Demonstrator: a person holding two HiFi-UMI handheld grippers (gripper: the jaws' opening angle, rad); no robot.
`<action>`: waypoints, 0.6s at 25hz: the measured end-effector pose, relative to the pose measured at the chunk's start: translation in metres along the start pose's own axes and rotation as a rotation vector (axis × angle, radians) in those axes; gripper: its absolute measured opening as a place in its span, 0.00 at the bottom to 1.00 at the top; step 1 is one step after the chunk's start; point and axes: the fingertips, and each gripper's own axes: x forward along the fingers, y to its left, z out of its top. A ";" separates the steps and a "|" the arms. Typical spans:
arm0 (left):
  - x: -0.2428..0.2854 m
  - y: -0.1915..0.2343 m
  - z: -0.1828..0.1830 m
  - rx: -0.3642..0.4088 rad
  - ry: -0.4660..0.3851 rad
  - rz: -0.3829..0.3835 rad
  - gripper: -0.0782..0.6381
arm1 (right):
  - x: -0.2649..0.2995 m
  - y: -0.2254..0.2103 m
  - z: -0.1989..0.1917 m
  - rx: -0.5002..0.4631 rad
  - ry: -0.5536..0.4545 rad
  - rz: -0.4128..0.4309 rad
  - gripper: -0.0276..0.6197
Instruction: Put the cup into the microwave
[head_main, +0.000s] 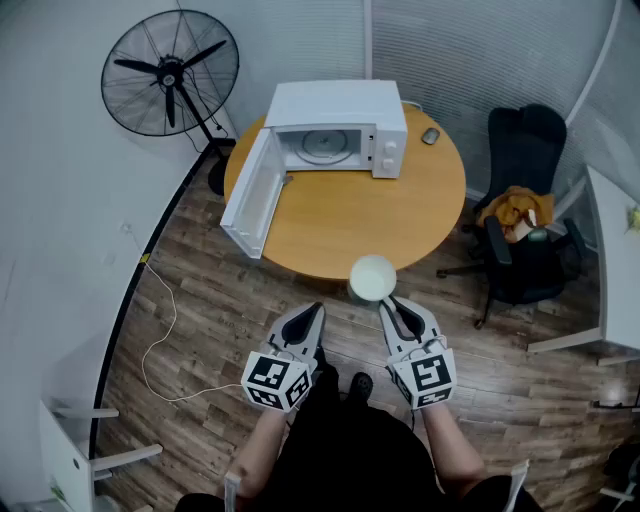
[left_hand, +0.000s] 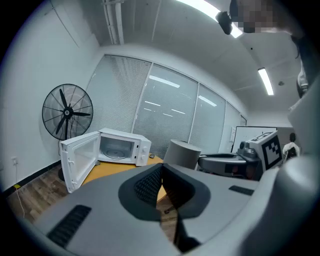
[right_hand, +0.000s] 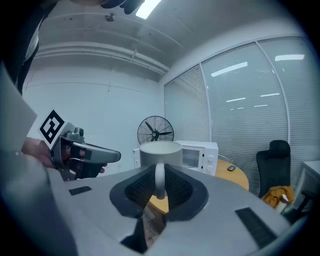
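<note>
A white cup (head_main: 373, 277) hangs in the air just off the near edge of the round wooden table (head_main: 420, 215). My right gripper (head_main: 395, 303) is shut on the cup's handle (right_hand: 159, 179), and the cup (right_hand: 160, 153) stands upright beyond its jaws. The white microwave (head_main: 338, 128) sits at the table's far side with its door (head_main: 250, 195) swung wide open to the left and its turntable showing. My left gripper (head_main: 316, 311) is shut with nothing in it, level with the right one and to its left. From the left gripper view the cup (left_hand: 182, 154) is at the right, the microwave (left_hand: 120, 146) farther off.
A black standing fan (head_main: 172, 72) is at the far left by the wall. A black office chair (head_main: 522, 205) with an orange cloth on it stands right of the table. A small dark object (head_main: 430, 136) lies on the table beside the microwave. A white cable (head_main: 165, 335) trails over the wooden floor.
</note>
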 end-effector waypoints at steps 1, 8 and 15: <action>0.000 -0.001 0.000 0.001 0.000 0.000 0.10 | 0.000 0.000 0.000 0.000 0.000 0.001 0.13; -0.003 -0.005 -0.002 0.005 0.000 0.014 0.10 | -0.006 0.000 0.000 0.017 -0.016 0.013 0.13; -0.005 -0.004 -0.007 -0.002 0.013 0.025 0.10 | -0.002 -0.005 -0.002 0.036 -0.009 0.021 0.13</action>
